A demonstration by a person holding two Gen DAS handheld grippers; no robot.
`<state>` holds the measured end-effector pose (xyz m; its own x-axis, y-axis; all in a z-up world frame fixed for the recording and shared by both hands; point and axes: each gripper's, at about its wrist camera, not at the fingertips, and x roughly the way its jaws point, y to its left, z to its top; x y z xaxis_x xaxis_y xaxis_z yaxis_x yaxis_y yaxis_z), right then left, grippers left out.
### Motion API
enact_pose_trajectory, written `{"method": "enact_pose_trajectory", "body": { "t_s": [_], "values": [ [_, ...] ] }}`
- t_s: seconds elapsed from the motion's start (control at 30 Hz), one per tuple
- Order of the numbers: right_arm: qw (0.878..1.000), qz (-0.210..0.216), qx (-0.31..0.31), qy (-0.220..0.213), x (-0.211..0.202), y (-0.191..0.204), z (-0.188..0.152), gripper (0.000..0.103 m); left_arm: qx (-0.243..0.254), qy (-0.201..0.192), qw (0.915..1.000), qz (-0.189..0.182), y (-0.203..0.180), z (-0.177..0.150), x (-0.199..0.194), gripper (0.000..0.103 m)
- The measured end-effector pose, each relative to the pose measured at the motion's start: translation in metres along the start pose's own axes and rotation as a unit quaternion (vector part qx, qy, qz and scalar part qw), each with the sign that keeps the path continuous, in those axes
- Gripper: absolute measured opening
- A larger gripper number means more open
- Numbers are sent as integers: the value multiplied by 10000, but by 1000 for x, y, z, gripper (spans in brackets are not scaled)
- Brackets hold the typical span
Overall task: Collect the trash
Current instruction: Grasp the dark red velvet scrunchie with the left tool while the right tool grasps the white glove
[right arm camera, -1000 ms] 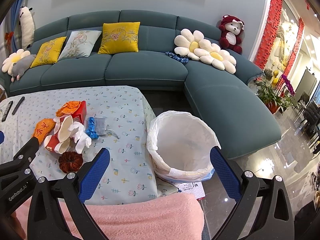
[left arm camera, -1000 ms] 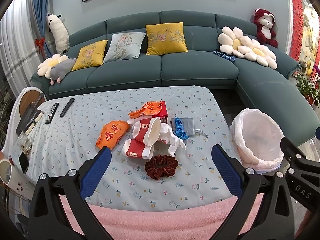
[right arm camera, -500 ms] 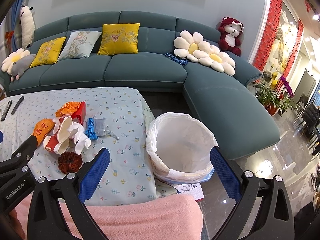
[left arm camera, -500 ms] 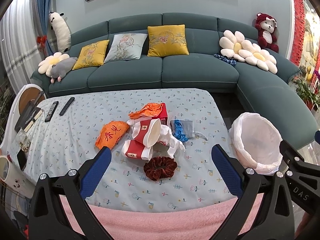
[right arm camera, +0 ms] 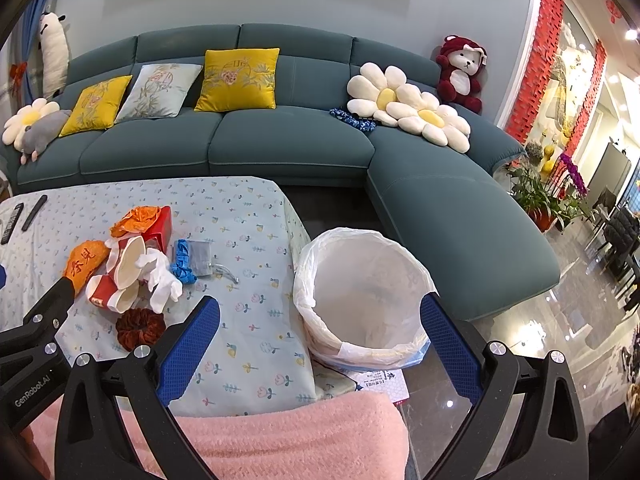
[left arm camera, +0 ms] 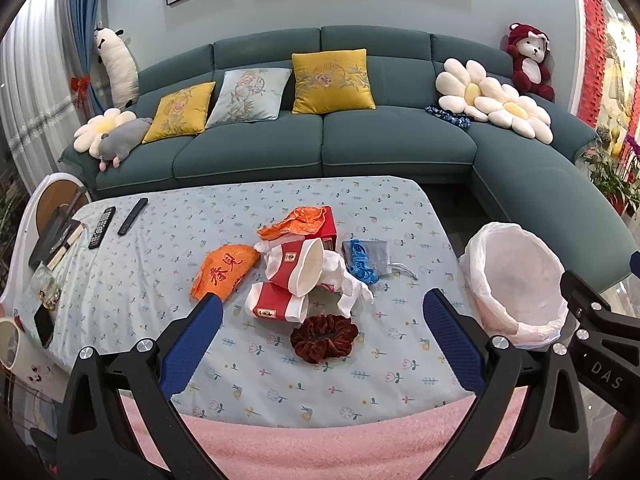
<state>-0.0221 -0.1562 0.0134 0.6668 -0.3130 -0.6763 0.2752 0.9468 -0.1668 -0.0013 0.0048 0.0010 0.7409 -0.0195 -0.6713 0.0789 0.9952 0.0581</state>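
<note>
On the table (left arm camera: 120,280): trash pile (left arm camera: 304,264) lies mid-cloth, scrunchie (left arm camera: 324,338) nearest you.
Beside the table: lined bin (right arm camera: 368,300), to your right.
Your left gripper (left arm camera: 320,320): spread wide, grasping nothing.
Your right gripper (right arm camera: 320,320): spread wide, empty, facing the bin.

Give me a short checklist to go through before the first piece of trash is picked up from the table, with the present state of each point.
1. Left gripper open and empty: ok.
2. Right gripper open and empty: ok.
3. Trash bin has a bag, mouth open, beside the table's right end: ok.
4. Trash pile reachable: paper cups, orange wrapper, white tissue lie uncovered on the tablecloth: ok.
5. Non-trash kept apart: the hair scrunchie touches the near cup: not ok.
6. Cups empty inside: cannot tell.
</note>
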Motion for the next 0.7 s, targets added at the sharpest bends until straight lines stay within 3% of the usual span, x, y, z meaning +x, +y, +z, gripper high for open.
{"method": "enact_pose_trajectory", "body": {
  "t_s": [0.27,0.7],
  "values": [
    [9999,49,105,-3,8,7,3,96,-149,346,9989,-280,30,-6,30,96],
    [9979,563,52,306,47,58,-5,96,-525,1131,9919,-226,94,-30,93,96]
  ]
}}
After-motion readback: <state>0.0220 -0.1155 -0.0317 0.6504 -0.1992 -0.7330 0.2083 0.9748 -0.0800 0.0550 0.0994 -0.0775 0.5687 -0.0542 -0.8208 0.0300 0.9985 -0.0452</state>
